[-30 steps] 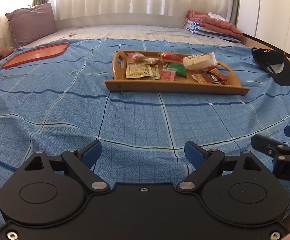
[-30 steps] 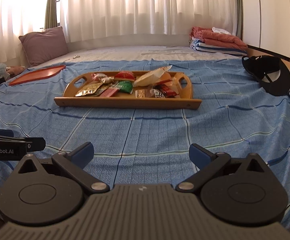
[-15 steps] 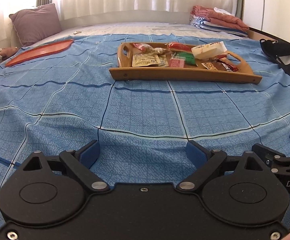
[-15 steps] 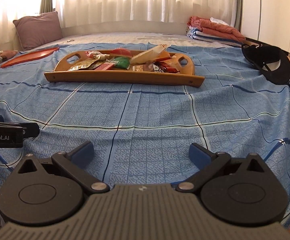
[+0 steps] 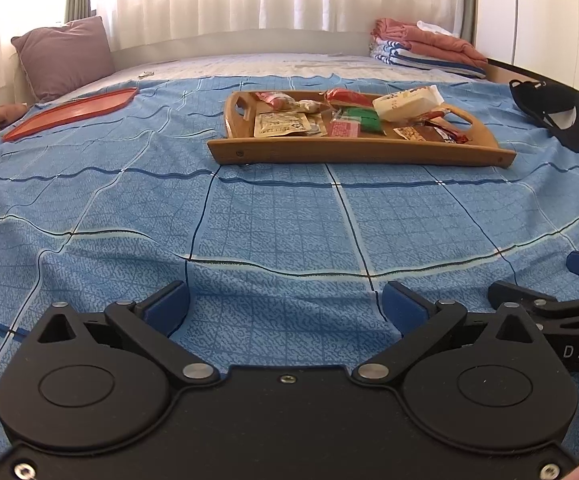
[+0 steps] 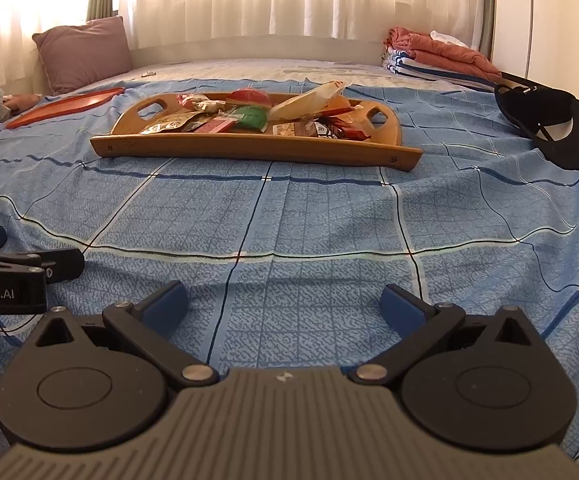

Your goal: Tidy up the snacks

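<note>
Snacks all sit in the wooden tray mid-bed on the blue checked bedspread, well ahead of both tools. We hold the left gripper and right gripper low over the near edge of the bed, side by side, fingers spread wide apart, nothing between them. Our read: parked at a standoff with both cameras on the tray, which gives a full view of the contents with either hand free to go in.

Tray contents, from the left view:
- flat pale sachet lying face up at front left
- pink packet just right of it
- green packet behind the pink one
- long white bag propped up on the pile, tilted, right of centre
- red packet at the back
- dark red wrappers at front right, overlapping

The packets are mixed and overlapping, not grouped by kind. The red tray lies well to the left near the purple pillow; we see nothing in it from this angle, though its floor is mostly hidden.

Judgement: this scene fits snacks gathered in one tray as the end state, or a heap waiting to be sorted out toward the red tray. We can't tell which from here.

Black cap sits off right, clear of the tray.
</note>
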`<state>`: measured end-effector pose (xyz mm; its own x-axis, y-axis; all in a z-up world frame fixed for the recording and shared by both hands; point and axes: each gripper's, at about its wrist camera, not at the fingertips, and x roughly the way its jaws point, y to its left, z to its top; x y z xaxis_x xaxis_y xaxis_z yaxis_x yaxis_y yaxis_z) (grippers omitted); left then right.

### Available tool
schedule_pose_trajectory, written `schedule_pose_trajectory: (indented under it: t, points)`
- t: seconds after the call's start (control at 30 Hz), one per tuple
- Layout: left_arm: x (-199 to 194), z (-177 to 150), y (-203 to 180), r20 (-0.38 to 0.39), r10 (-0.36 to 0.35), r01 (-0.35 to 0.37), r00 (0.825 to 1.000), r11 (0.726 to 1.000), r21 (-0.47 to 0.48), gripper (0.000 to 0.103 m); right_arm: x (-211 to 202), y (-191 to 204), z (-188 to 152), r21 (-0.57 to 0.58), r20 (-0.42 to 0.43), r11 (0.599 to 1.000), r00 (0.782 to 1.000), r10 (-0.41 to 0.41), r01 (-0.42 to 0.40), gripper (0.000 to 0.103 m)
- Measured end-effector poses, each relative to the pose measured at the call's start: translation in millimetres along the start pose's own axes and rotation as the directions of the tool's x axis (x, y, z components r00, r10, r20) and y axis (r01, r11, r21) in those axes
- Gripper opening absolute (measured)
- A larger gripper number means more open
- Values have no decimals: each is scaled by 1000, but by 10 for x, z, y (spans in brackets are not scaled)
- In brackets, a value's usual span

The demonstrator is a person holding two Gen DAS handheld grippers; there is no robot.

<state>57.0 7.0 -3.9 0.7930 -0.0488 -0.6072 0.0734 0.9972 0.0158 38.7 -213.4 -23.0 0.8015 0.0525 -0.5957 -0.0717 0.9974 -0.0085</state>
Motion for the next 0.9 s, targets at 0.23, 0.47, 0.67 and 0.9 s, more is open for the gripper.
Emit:
schedule_pose_trajectory:
  t: [0.23,0.47,0.67,0.9]
  points:
    - [7,4,0,4,2,-2,1000,1000,-4,103,2,13,-17,-11,10,1000,1000,-4,4,103]
    - [26,3,-22,-1,21,-21,1000,1000,6,103,0,18,-26,-16,14,1000,1000,-8,8,103]
    - [50,19,-14,-16,13,-13,1000,1000,12,103,-1,16,-35,-19,19,1000,1000,-9,10,103]
    - [79,32,2,-27,5,-5,1000,1000,9,103,-4,23,-46,-21,19,1000,1000,-10,10,103]
